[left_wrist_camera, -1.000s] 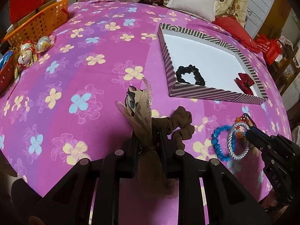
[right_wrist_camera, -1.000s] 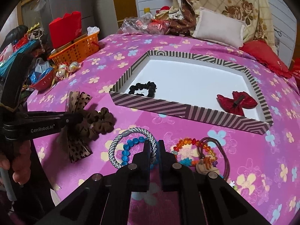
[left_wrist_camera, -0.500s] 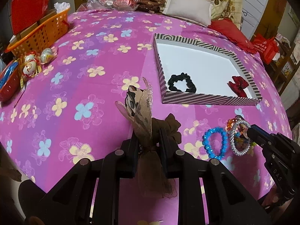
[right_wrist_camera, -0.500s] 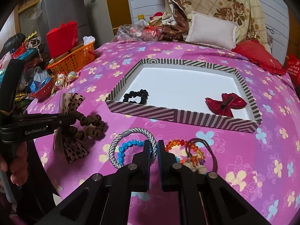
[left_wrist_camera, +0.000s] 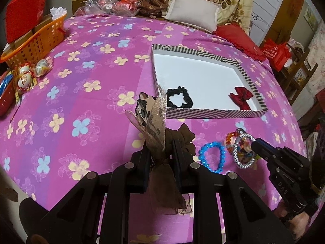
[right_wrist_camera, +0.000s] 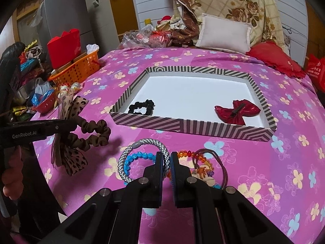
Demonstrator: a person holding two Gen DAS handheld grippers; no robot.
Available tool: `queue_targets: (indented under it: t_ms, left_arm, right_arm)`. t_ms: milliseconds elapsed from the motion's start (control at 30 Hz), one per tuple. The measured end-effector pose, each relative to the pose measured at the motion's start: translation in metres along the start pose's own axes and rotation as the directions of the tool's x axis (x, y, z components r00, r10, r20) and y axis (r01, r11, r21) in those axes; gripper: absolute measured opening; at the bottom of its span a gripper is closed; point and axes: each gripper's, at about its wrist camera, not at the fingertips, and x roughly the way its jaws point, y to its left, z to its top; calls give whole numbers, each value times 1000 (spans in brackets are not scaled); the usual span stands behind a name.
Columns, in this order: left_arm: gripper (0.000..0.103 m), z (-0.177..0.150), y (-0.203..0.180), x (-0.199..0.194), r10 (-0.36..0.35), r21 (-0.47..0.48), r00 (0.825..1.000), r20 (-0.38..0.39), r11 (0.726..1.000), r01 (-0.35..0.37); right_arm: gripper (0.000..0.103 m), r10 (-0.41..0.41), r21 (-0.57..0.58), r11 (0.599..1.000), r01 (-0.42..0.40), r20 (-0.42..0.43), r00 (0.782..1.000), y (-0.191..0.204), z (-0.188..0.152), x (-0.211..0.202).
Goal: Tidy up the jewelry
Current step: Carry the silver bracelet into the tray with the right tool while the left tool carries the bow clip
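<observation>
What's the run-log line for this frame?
left gripper: holds leopard bow scrunchie | right gripper: holds silver woven bracelet | striped tray: black scrunchie, red bow

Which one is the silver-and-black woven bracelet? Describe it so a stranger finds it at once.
On the pink flowered bedspread, look just in front of the striped tray. The woven bracelet is the speckled rope ring in the right gripper, overlapping the blue bead bracelet.

Scrunchie (right_wrist_camera: 141,107) and bow clip (right_wrist_camera: 237,111) inside tray (right_wrist_camera: 191,125), bracelets (right_wrist_camera: 142,162) before it.
</observation>
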Motion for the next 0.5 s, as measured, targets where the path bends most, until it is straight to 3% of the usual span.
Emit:
queue_targets:
  t_ms: [500]
  left_arm:
    - [18,39,-28,-2,-15,55,998,60,998,12]
  right_arm:
    - [7,-35,25,999,35,15,999,-20,16,-1]
